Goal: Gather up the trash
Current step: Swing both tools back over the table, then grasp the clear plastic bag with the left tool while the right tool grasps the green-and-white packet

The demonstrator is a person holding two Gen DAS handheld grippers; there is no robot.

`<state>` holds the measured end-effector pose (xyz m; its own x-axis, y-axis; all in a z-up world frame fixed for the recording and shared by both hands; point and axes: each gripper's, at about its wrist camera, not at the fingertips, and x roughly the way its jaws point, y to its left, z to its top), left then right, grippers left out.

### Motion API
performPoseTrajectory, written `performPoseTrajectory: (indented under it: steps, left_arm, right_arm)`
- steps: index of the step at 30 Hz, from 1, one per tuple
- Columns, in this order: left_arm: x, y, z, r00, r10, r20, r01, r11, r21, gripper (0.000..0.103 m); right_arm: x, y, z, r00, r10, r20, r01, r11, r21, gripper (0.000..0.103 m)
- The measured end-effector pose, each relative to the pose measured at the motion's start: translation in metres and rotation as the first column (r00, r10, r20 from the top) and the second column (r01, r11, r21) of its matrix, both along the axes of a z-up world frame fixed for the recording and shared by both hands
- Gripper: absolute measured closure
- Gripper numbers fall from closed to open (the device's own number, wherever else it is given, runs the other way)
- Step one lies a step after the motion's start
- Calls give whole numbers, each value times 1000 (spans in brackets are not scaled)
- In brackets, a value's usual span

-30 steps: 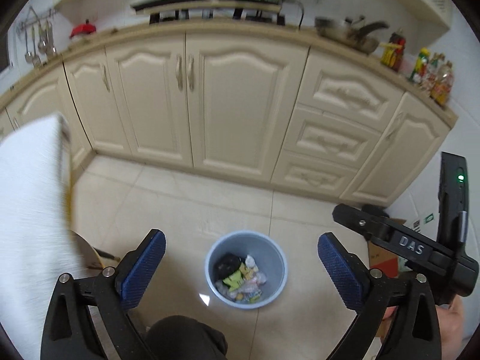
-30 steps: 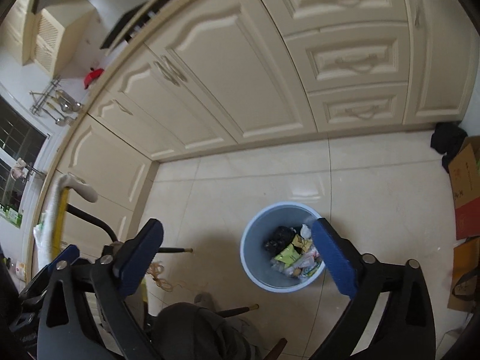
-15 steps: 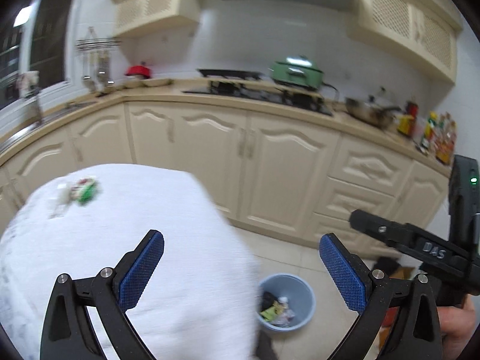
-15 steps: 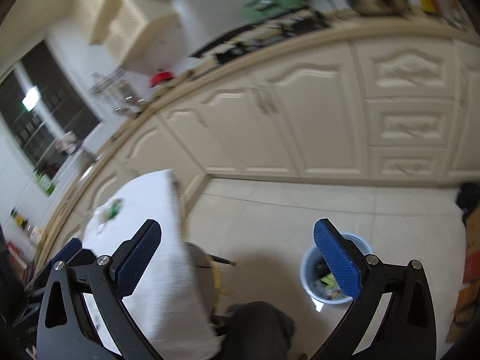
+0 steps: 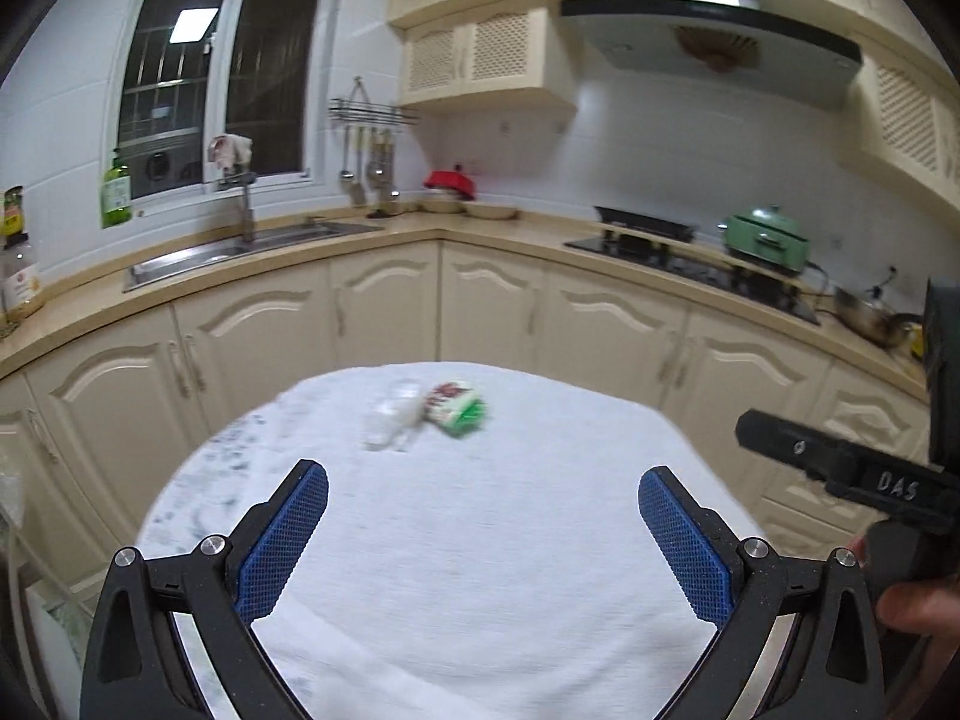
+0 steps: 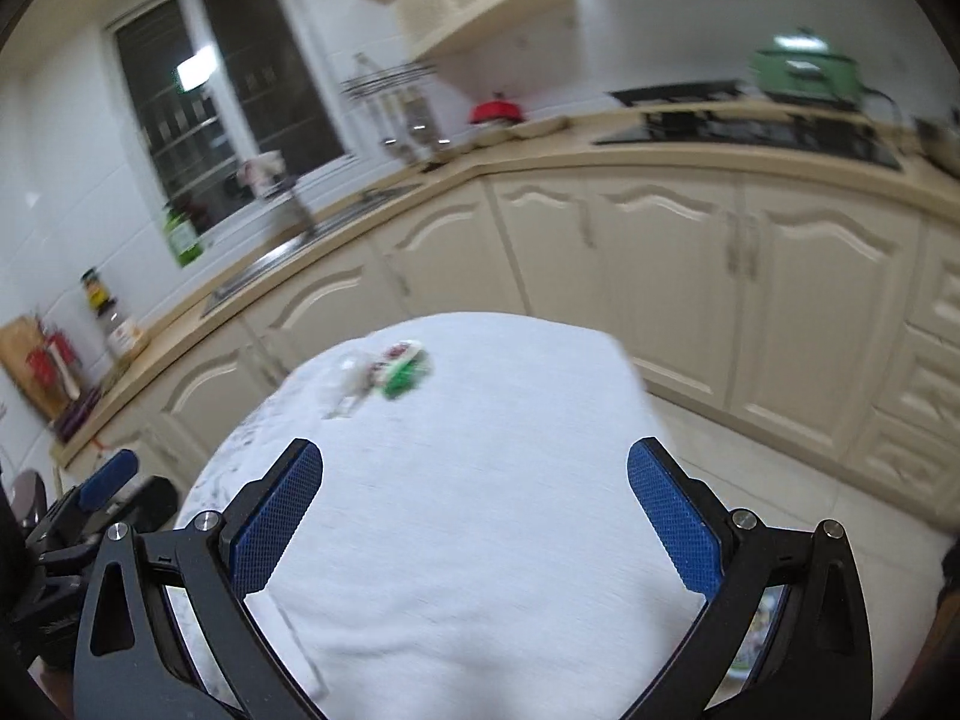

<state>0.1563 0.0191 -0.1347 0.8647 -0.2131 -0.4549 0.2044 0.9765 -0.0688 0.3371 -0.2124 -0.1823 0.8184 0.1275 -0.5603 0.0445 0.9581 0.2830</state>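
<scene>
Left tongs and right tongs were wide open, empty, low in frame above bench; wrapper and clear plastic lay touching near frame centre.

white tablecloth | steel sink under window | green pot on stove | cream cabinets | green bottle on sill

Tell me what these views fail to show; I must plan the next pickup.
- Green wrapper: print blurred in both views.
- Clear scrap beside it: motion blur; what it is cannot be told.
- Trash bin: in neither view.
- Table near edge: cut off behind the open jaws in both views.
</scene>
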Motion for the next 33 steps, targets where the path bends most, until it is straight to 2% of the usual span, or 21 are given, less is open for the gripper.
performPoseTrajectory:
  steps: [4, 10, 16, 20, 24, 28, 33]
  left_arm:
    - [10, 19, -8, 999, 35, -18, -34, 999, 21, 1]
    - [61, 19, -15, 996, 58, -68, -54, 997, 57, 1]
    - [137, -17, -23, 990, 34, -139, -15, 990, 137, 1]
    - [196, -38, -31, 979, 18, -202, 13, 989, 150, 1]
    - [255, -37, -37, 970, 15, -241, 33, 980, 195, 1]
    - [312, -49, -56, 959, 27, -281, 51, 963, 264, 1]
    - [370, -65, -77, 943, 7, -333, 92, 955, 282, 1]
  right_arm:
    - [29, 25, -3, 999, 43, -25, -44, 998, -37, 0]
    - [77, 42, -15, 995, 79, -66, -85, 993, -87, 0]
    - [127, 48, -35, 987, 92, -135, -108, 988, -114, 0]
    - [159, 49, -53, 976, 107, -189, -131, 984, -120, 0]
    - [188, 44, -69, 965, 106, -239, -137, 984, -117, 0]
    - [207, 38, -80, 960, 104, -259, -134, 986, -99, 0]
    - [226, 37, -91, 952, 115, -282, -144, 986, -84, 0]
